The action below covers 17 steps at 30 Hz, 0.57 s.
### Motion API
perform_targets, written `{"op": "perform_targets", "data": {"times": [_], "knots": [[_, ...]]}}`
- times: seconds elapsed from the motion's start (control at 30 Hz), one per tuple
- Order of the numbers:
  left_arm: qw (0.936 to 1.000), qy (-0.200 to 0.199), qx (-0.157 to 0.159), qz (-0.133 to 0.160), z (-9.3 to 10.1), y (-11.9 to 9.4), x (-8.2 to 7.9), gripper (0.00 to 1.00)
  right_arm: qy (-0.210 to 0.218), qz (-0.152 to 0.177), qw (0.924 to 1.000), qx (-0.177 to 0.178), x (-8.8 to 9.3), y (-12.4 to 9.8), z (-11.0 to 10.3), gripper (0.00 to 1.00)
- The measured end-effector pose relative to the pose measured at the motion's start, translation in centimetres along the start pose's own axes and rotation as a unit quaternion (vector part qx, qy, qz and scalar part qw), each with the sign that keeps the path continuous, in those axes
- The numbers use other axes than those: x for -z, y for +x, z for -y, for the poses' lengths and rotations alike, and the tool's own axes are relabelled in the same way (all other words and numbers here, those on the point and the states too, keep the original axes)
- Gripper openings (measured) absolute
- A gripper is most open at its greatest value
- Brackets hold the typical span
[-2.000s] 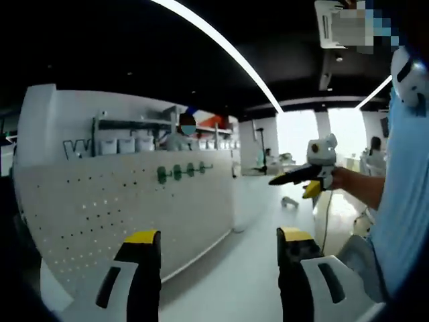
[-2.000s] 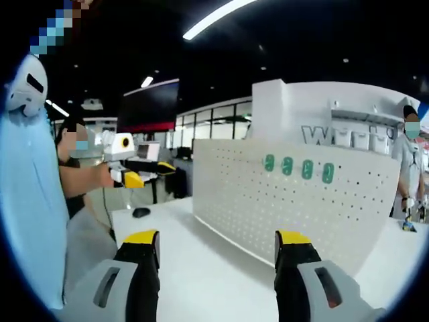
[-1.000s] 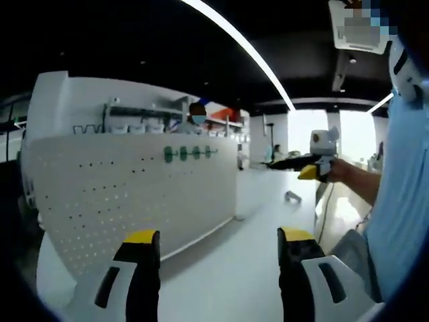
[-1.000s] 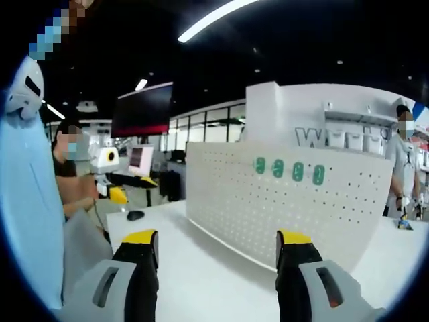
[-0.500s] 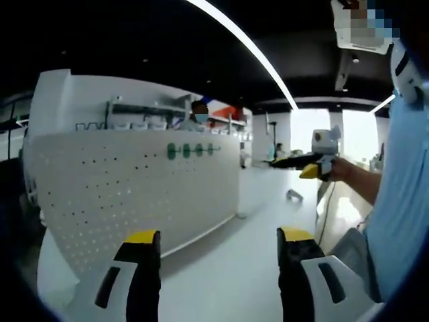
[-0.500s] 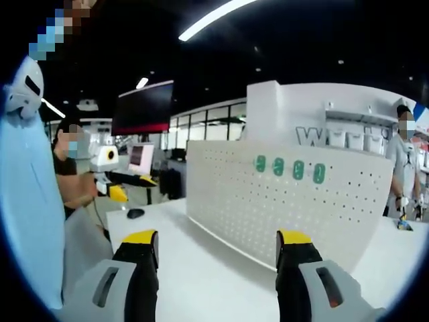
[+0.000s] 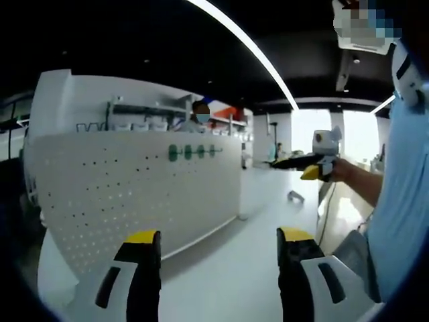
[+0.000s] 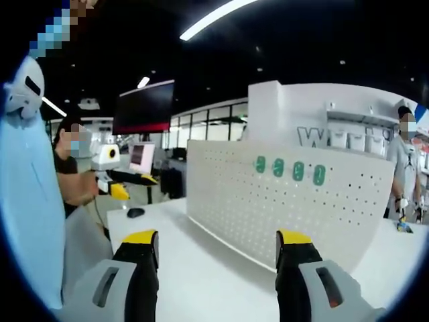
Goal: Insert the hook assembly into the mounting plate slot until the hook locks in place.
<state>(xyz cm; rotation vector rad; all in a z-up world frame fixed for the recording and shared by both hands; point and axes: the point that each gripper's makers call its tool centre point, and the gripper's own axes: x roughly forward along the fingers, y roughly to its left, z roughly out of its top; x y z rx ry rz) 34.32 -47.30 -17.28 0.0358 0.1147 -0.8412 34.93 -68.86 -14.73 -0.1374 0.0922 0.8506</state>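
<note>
**Both grippers held open and empty before the pegboard**

Left gripper (image 7: 218,248) and right gripper (image 8: 218,248) are held with jaws spread wide, nothing between them; a white pegboard (image 8: 288,201) is stood upright on the white table (image 8: 201,275); four green hooks (image 8: 289,170) are seen in a row near its top edge, well apart from both grippers; a person (image 8: 410,168) is seen behind the board.

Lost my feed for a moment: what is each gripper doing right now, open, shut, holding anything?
Left gripper: open, jaws apart, nothing between them.
Right gripper: open, jaws apart, nothing held, facing the white pegboard.
</note>
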Motion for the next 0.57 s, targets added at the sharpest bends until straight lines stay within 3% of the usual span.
{"op": "perform_targets", "data": {"times": [0.57], "knots": [[1.0000,0.006,0.003,0.001,0.67,-0.19,-0.69,0.72,-0.005,0.004,1.0000,0.003,-0.43,-0.53,-0.20,0.72]]}}
